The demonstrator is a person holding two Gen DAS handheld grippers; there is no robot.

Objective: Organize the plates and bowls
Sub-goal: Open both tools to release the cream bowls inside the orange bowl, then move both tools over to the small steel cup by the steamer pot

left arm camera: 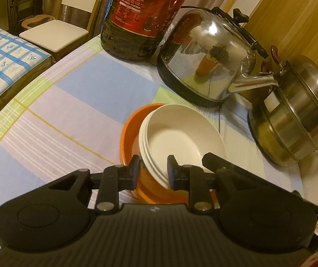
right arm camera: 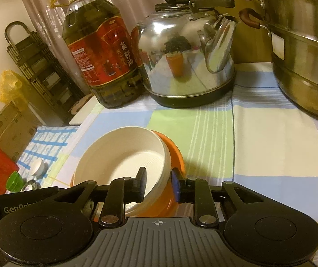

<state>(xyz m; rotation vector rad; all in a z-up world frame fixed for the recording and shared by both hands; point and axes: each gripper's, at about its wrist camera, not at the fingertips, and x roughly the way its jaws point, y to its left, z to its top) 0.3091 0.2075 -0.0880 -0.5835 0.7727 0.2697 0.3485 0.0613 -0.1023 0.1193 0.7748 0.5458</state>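
A stack of white bowls (left arm camera: 181,133) sits tilted inside an orange bowl (left arm camera: 128,133) on the checked tablecloth (left arm camera: 74,93). My left gripper (left arm camera: 154,172) straddles the near rims of both, one finger inside the white stack and one outside the orange wall, jaws slightly apart. In the right wrist view the white bowls (right arm camera: 118,155) and orange bowl (right arm camera: 177,153) lie the same way. My right gripper (right arm camera: 159,184) stands over their right rim, with a gap showing beside its inner finger. Neither gripper presses on the rims.
Behind the bowls stand a steel kettle (left arm camera: 208,55) (right arm camera: 187,55) and a large oil bottle (left arm camera: 145,17) (right arm camera: 101,51). A steel steamer pot (left arm camera: 297,115) (right arm camera: 303,55) is at the right. A chair (left arm camera: 54,31) stands beyond the table's left edge.
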